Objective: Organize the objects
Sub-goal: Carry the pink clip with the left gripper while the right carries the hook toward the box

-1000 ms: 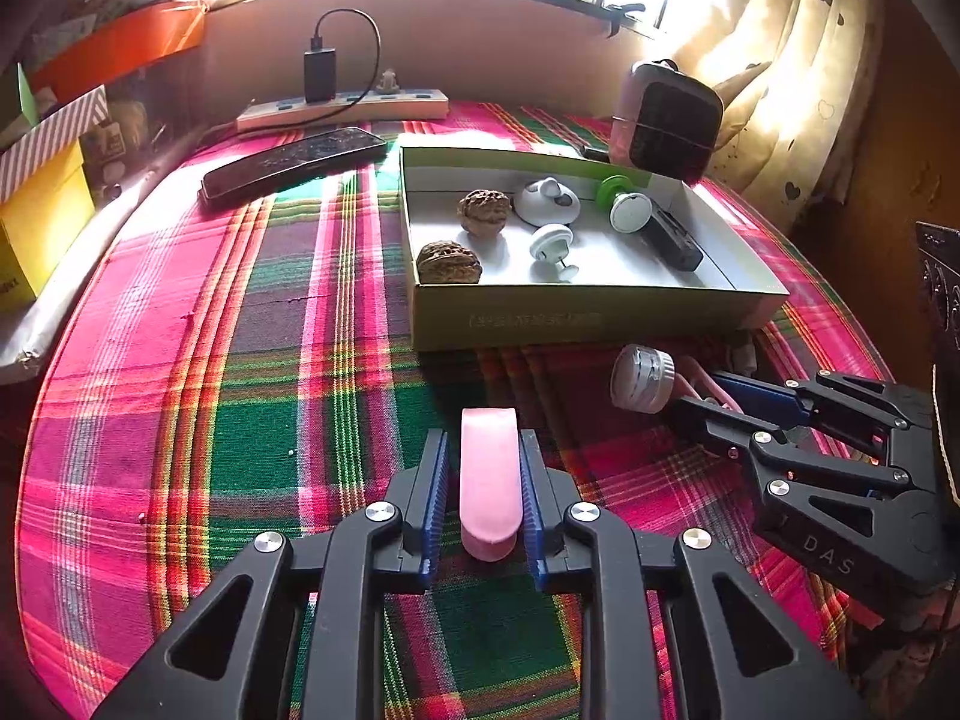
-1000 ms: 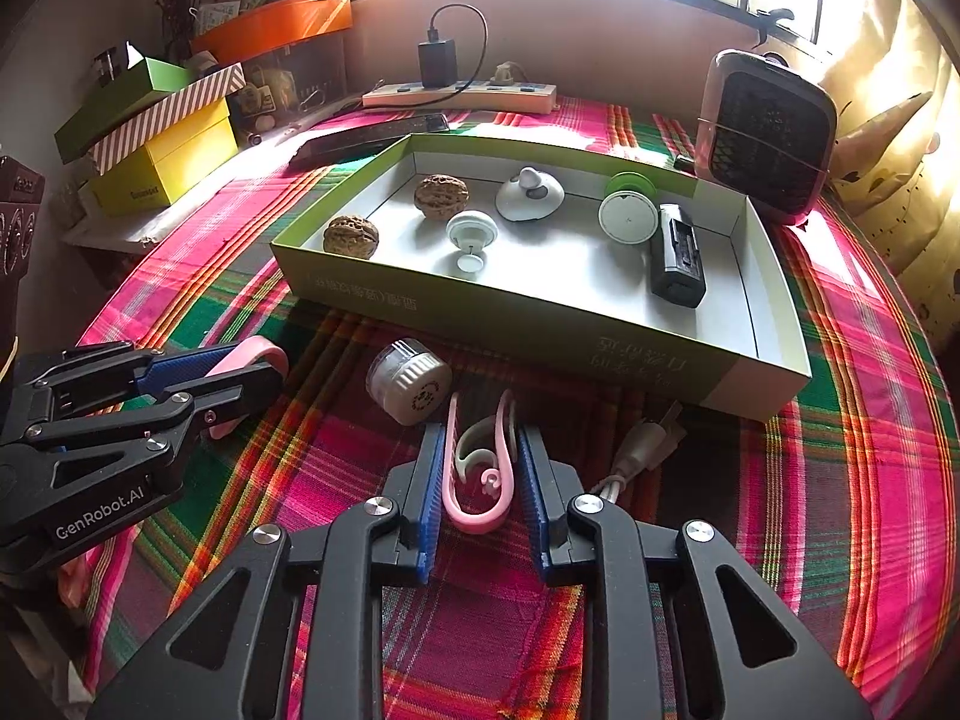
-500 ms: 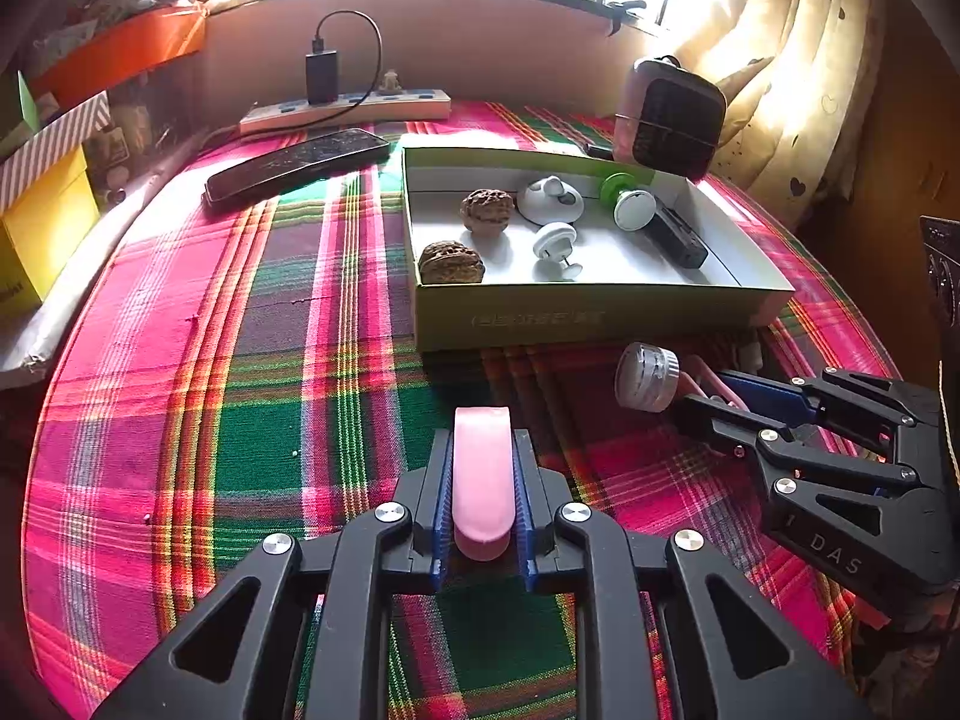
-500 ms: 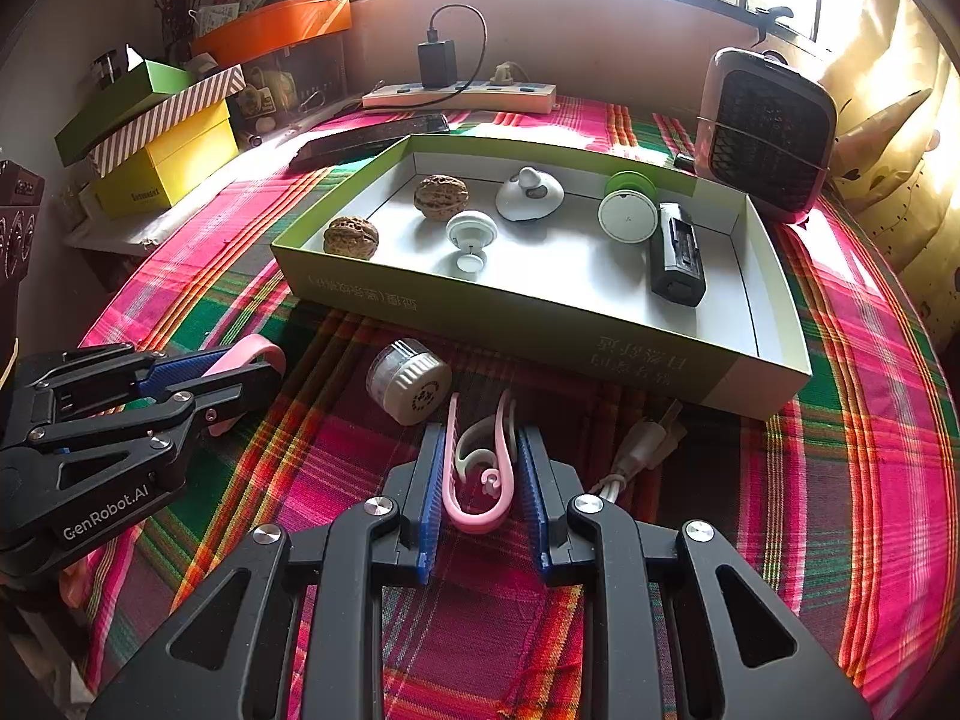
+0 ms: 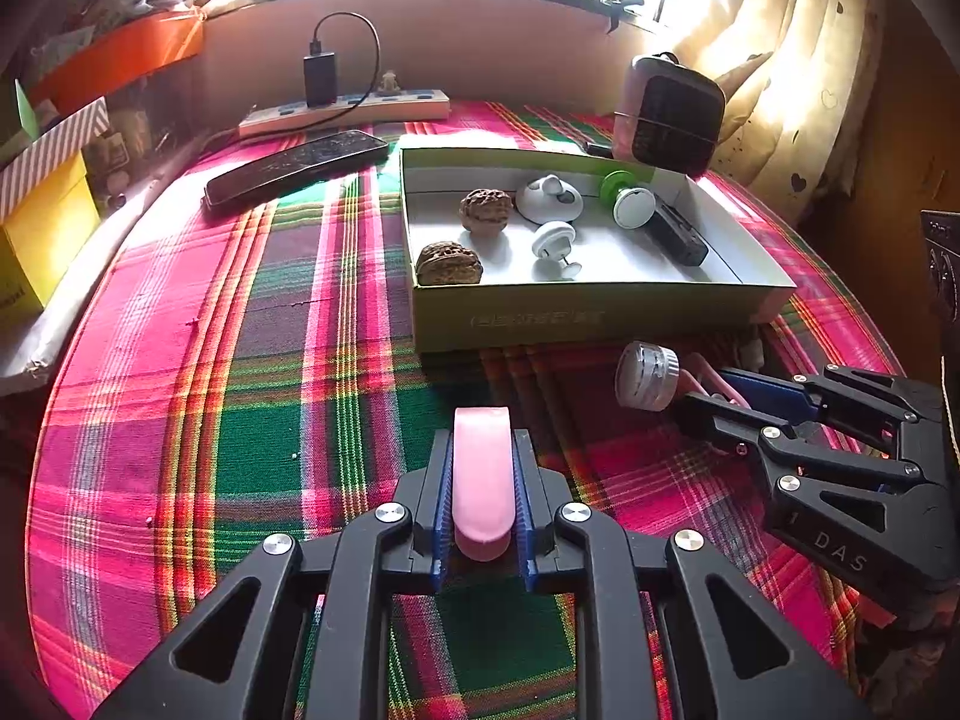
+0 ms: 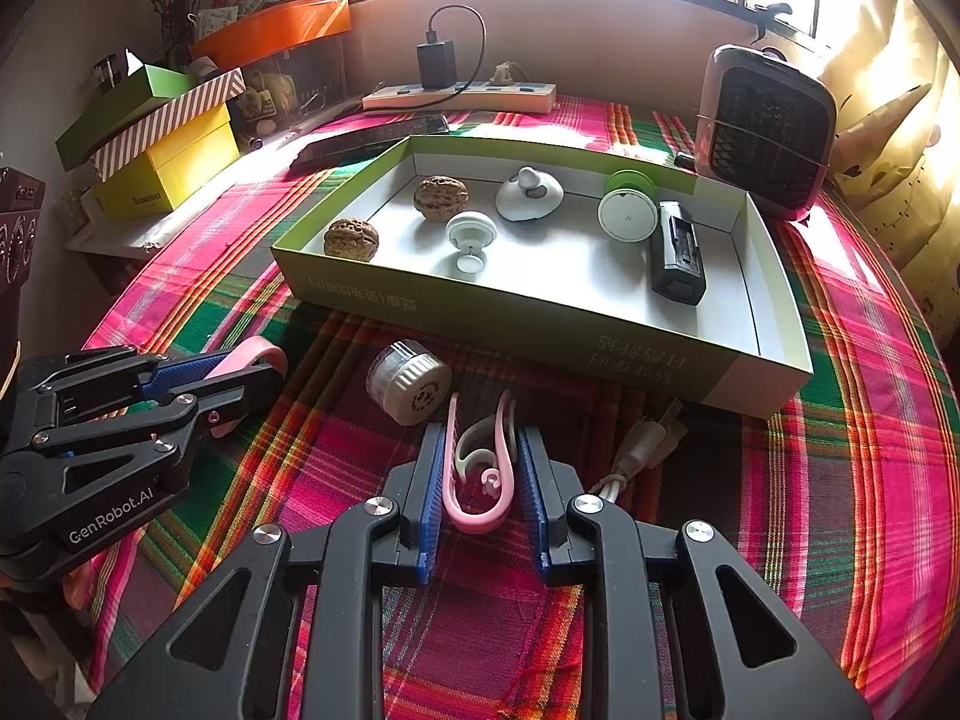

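Observation:
My left gripper (image 5: pixel 483 450) is shut on a flat pink strip (image 5: pixel 483 480) that sticks out past its fingertips, low over the plaid cloth. My right gripper (image 6: pixel 480 438) is shut on a pink U-shaped clip (image 6: pixel 480 513) with a white hook inside it. A small white jar (image 6: pixel 409 382) lies on its side just left of the right fingertips. Behind both stands an open green-sided box (image 6: pixel 540 324) holding two walnuts (image 6: pixel 441 197), white knobs, a green-and-white disc and a black device. The left gripper (image 6: pixel 252 369) also shows at the left of the right wrist view.
A white plug and cable (image 6: pixel 645 444) lie right of the clip, against the box front. Behind the box are a dark phone (image 5: pixel 294 168), a power strip (image 5: pixel 345 111) with a charger, and a small heater (image 6: pixel 768 132). Stacked boxes (image 6: pixel 162 138) line the left edge.
The left jaws have closed onto the pink strip. The right gripper and its clip have stayed put.

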Motion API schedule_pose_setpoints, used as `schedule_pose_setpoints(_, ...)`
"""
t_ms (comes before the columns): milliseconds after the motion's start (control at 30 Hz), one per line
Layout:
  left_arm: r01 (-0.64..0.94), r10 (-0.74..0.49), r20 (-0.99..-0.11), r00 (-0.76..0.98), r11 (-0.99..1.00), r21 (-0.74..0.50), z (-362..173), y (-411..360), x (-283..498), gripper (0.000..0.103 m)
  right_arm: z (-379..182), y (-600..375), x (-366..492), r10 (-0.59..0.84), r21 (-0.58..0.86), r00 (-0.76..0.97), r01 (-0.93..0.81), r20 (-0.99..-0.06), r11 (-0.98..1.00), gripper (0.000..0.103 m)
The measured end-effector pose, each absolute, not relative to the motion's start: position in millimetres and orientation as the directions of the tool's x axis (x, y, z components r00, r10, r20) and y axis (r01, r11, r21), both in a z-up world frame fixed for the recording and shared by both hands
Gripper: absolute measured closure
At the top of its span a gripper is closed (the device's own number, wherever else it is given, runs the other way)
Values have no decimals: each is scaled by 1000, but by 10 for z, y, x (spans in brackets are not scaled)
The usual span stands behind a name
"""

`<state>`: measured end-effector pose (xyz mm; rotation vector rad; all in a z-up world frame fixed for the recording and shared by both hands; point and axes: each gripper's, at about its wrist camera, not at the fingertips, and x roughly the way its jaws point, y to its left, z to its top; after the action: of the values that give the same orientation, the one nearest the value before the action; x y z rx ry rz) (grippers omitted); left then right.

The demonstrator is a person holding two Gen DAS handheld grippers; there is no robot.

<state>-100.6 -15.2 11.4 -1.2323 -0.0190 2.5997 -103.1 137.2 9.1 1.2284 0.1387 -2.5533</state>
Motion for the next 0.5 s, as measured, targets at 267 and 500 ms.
schedule_pose_setpoints(267,-238,247,-761,-600,-963,-125,117,-133,-1014,87,93,1409,-1042,-250,75,-583,307,-773,-949,79)
schedule_pose_setpoints(500,-238,245,-762,-599,-963,-122,129,-116,-1027,87,92,1417,-1045,-258,84,-579,310,-773,-947,79)
